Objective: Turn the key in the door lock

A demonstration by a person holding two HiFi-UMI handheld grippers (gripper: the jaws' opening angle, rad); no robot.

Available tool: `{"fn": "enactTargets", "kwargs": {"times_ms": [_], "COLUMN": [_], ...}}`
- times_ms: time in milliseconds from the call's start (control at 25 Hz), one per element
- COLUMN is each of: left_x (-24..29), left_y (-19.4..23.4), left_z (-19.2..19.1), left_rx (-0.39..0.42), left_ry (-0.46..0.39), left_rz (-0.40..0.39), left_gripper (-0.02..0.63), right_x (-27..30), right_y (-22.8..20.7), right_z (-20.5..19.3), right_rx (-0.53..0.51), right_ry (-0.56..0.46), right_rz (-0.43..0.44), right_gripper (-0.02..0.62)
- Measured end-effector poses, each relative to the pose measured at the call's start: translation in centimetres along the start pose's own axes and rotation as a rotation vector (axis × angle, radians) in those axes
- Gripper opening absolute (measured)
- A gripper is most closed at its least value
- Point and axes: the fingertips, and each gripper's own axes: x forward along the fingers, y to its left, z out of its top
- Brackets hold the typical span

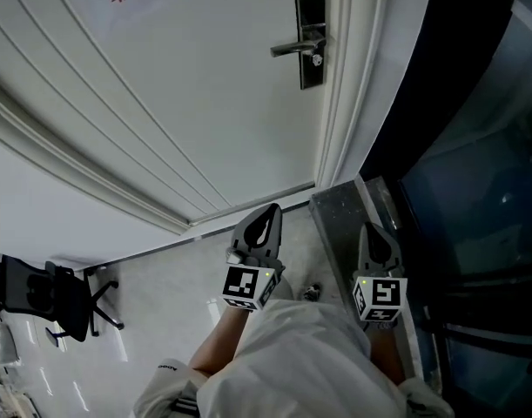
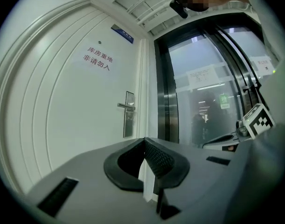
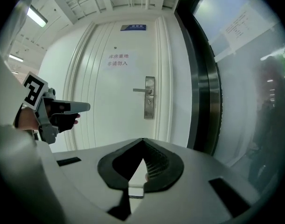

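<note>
The left tongs and right tongs, both pressed together and empty, are well apart from the white panelled door. Its dark metal lock plate (key perhaps inside) sits at the right edge.

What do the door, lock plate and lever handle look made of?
Door: smooth white painted surface with moulded ribs; wood or metal beneath, cannot tell. Lock plate: likely metal, dark satin sheen. Lever handle: likely metal, silvery, catching light.
</note>
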Motion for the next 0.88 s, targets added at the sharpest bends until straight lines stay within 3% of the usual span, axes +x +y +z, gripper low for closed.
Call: {"fn": "enactTargets", "kwargs": {"times_ms": [200, 400, 680, 880], "left_x": [2.0, 5.5, 12.0, 15.8], "left_y": [1.7, 4.0, 6.8, 8.3], "left_z": [-0.1, 0.3, 2.3, 2.7], "left_rx": [-0.014, -0.024, -0.02, -0.017], "left_ry": [0.001, -0.027, -0.077, -0.079], "left_rz": [0.071, 0.091, 0.082, 0.043], "left_gripper": [0.009, 0.009, 0.009, 0.009], "right_x": [3.1, 7.5, 14.1, 19.7], "right_y": [-0.4, -0.8, -0.8, -1.0], "right_z": [0.5, 2.7, 7.4, 9.8], "right_rx": [-0.054, -0.144, -0.345, -0.589], "right_ry": [0.001, -0.014, -0.047, -0.017], "right_rz": [0.049, 0.065, 0.051, 0.008], "right_gripper": [0.002, 0.002, 0.002, 0.002]}}
